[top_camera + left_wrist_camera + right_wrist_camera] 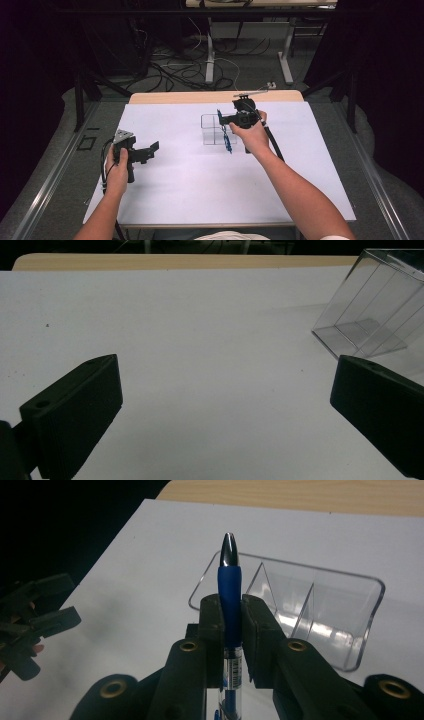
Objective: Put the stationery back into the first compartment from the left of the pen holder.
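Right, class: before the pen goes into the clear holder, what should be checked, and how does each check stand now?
1. Right gripper shut on the pen: ok.
2. Pen's metal tip free ahead of the jaws: ok.
3. Clear holder standing open side up on the white sheet: ok.
4. Holder's compartments free: ok.
5. Left gripper open, apart from the holder: ok.
6. Pen lined up over a compartment: cannot tell.

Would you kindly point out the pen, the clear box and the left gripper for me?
pen (229, 587): right gripper view, blue grip.
clear box (320, 610): right gripper view, inner divider.
left gripper (150, 148): high view, between its open jaws.
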Demonstrator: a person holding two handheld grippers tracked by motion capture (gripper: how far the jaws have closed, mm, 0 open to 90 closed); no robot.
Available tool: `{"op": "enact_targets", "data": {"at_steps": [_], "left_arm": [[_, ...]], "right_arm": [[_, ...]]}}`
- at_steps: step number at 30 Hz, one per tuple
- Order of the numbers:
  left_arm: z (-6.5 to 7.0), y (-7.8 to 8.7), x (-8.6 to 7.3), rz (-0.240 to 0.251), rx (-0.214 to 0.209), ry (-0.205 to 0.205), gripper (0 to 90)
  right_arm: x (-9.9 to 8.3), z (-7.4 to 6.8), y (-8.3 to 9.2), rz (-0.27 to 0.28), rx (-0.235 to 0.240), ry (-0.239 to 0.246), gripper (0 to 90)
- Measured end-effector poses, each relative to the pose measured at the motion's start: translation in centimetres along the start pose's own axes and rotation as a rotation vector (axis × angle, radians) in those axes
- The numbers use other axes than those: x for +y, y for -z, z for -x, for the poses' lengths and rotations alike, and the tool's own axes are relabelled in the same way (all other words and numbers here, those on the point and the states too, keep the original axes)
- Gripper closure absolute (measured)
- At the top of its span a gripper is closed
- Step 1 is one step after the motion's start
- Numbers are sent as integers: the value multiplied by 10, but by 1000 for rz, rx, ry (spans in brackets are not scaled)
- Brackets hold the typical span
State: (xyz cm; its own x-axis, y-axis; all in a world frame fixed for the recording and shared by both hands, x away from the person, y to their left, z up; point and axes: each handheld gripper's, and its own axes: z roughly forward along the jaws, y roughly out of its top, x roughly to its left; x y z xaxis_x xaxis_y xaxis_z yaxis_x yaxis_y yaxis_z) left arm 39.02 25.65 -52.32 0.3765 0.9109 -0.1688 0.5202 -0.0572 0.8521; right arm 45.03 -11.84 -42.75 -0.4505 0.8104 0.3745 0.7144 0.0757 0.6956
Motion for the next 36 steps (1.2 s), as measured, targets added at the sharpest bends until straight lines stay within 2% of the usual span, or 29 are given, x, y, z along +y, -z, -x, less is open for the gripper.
{"op": "enact_targets", "data": {"at_steps": [9, 12, 18, 36], "left_arm": [[-1, 1, 1, -3, 1, 3, 4], [-1, 1, 0, -1, -1, 0, 4], [0, 2, 1, 2, -10, 4, 4], [-2, 4, 1, 9, -4, 14, 4]], "right_arm": [[26, -6, -3, 74, -26, 12, 800], [33, -9, -3, 113, -37, 31, 800], [45, -12, -4, 173, -55, 19, 800], [70, -12, -19, 251, -112, 5, 800]]}}
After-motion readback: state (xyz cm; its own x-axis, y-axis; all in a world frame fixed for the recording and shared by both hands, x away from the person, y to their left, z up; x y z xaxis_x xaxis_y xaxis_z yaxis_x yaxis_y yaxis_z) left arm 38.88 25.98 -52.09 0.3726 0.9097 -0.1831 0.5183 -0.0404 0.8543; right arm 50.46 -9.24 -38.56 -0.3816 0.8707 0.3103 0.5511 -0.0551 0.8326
